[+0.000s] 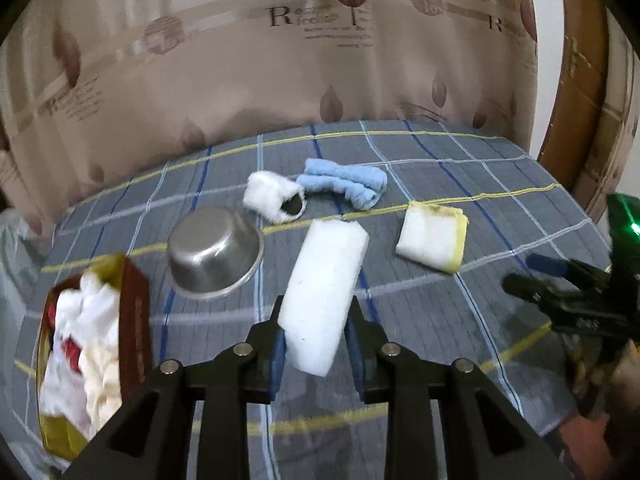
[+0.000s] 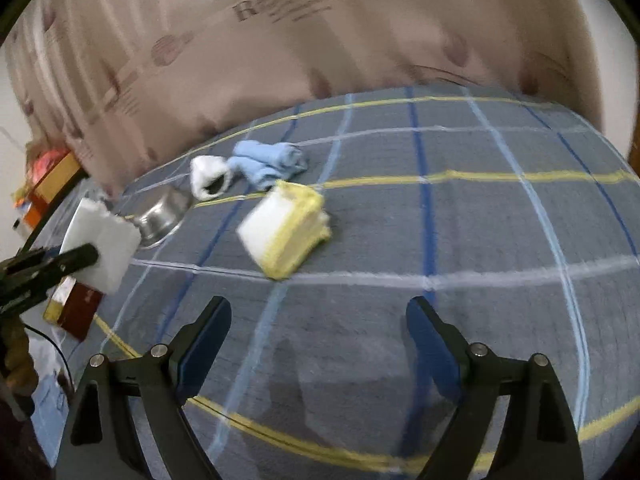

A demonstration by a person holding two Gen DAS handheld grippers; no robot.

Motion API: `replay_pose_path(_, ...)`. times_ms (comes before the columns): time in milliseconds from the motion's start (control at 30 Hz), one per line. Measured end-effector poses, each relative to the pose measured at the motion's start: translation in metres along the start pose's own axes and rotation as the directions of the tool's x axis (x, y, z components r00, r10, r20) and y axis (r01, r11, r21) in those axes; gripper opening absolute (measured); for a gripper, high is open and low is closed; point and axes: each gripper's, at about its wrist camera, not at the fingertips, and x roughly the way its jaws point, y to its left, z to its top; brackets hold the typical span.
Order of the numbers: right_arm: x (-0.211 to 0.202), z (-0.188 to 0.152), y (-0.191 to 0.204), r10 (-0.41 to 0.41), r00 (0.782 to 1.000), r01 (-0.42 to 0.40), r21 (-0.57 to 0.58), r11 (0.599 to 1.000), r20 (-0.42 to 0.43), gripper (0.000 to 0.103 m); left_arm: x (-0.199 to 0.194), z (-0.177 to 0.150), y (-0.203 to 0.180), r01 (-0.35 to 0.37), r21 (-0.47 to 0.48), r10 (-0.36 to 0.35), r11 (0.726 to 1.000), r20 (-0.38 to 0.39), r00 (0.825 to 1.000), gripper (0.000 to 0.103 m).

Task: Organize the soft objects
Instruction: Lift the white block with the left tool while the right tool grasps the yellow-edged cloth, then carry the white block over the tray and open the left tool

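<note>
Beside the steel bowl, a red box holds white cloths.

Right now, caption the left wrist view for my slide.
Left gripper holds a white sponge block above the plaid bedsheet.

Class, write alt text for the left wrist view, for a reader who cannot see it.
The left gripper clamps a white rectangular foam sponge above a grey plaid bedsheet. On the sheet lie an overturned steel bowl, a rolled blue towel, a yellow-edged white cloth and a red box of fabrics.
</note>
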Motion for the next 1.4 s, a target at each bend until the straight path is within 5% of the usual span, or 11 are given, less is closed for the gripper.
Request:
replay_pose_path(200, 0.028, 0.032, 0.024, 0.048, 0.998, -0.052, -0.084, 0.995, -0.051, 0.097, -0.026, -0.012, 0.013, -0.018, -0.028, 0.018, 0.999, 0.005, 1.000, 0.028)
replay_pose_path(500, 0.075, 0.047, 0.030, 0.033, 0.992, -0.037, -0.026, 0.999, -0.126, 0.097, -0.052, -0.019, 0.027, -0.031, -0.057, 0.033, 0.998, 0.024, 0.999, 0.028)
replay_pose_path(567, 0.082, 0.048, 0.031, 0.029, 0.991, -0.032, -0.020, 0.999, -0.133, 0.093, -0.056, -0.020, 0.029, -0.027, -0.066, 0.029, 0.997, 0.024, 0.999, 0.028)
replay_pose_path(700, 0.089, 0.050, 0.035, 0.006, 0.989, -0.011, -0.030, 0.999, -0.145, 0.064, -0.060, -0.023, 0.033, -0.025, -0.074, 0.027, 0.997, 0.024, 0.999, 0.028)
replay_pose_path(867, 0.090, 0.049, 0.040, -0.027, 0.989, 0.018, -0.068, 0.998, -0.145, 0.051, -0.061, -0.025, 0.035, -0.015, -0.087, 0.016, 0.996, 0.019, 1.000, 0.029)
replay_pose_path(1033, 0.075, 0.045, 0.052, -0.018, 0.995, 0.008, -0.105, 0.994, -0.097, 0.014, -0.065, -0.030, 0.036, -0.013, -0.101, 0.015, 0.995, 0.020, 1.000, 0.029)
replay_pose_path(1400, 0.032, 0.007, 0.096, 0.113, 0.991, -0.119, -0.076, 0.990, -0.076, 0.013, -0.090, -0.053, 0.049, -0.039, -0.146, 0.043, 0.989, 0.025, 0.999, 0.029)
